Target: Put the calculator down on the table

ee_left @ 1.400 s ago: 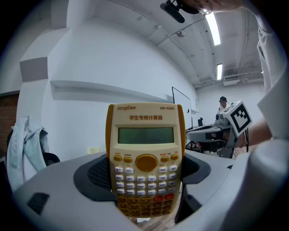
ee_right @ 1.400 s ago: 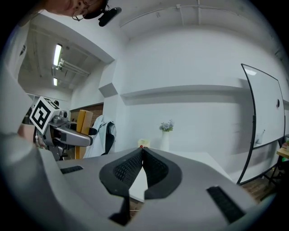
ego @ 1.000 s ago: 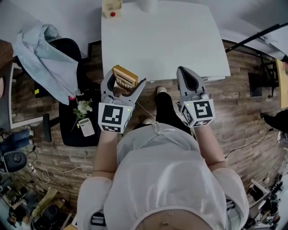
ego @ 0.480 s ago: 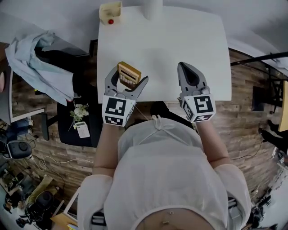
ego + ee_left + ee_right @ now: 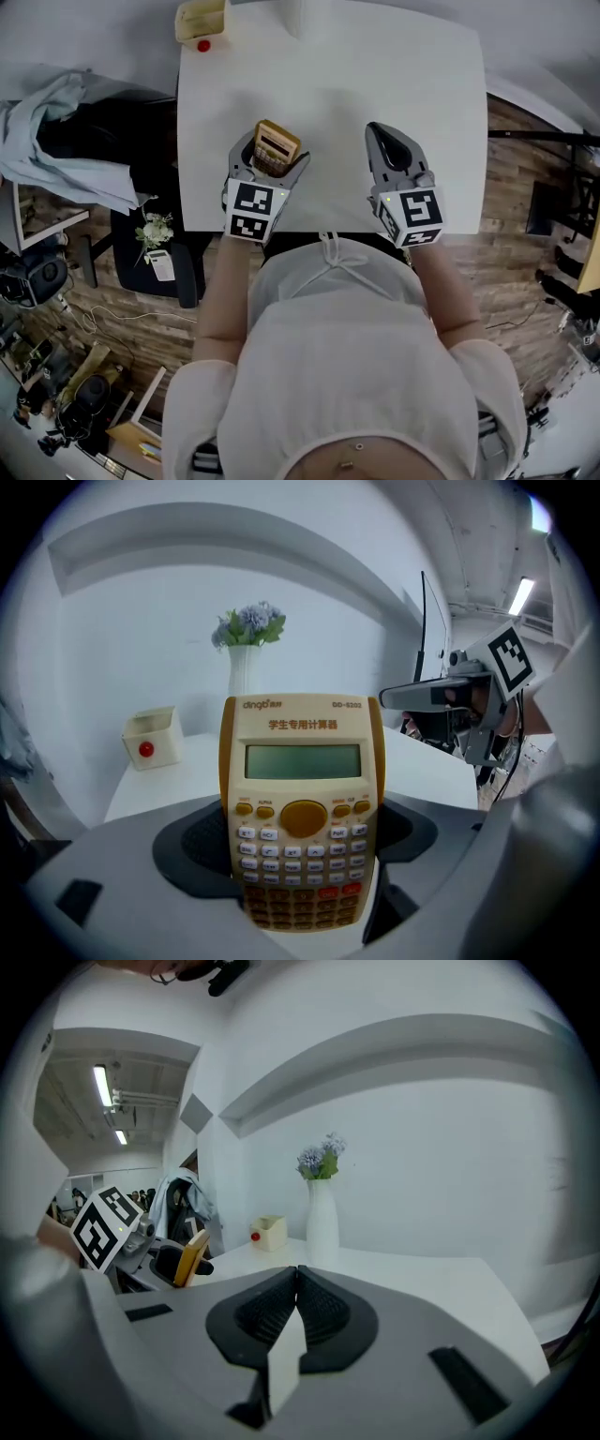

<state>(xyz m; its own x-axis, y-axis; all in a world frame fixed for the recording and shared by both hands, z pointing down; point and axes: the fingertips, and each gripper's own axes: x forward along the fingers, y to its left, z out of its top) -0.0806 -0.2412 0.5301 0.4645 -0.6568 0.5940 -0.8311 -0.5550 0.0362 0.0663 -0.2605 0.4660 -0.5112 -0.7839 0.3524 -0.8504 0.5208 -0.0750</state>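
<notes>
A yellow-orange calculator (image 5: pixel 302 813) with white keys stands upright between the jaws of my left gripper (image 5: pixel 270 159), which is shut on it. In the head view the calculator (image 5: pixel 277 147) hangs above the near left part of the white table (image 5: pixel 328 84). My right gripper (image 5: pixel 394 155) is shut with nothing in it, its jaws pressed together, over the table's near right part. The right gripper view shows the calculator (image 5: pixel 192 1256) edge-on in the left gripper (image 5: pixel 169 1260).
A small cream box with a red dot (image 5: pixel 200 21) sits at the table's far left corner, and a white vase with flowers (image 5: pixel 246 663) at the far edge. A black chair draped with pale cloth (image 5: pixel 66 141) stands left of the table.
Both grippers have moved forward from the table's near edge to over its surface. The calculator stays held in the left gripper.
</notes>
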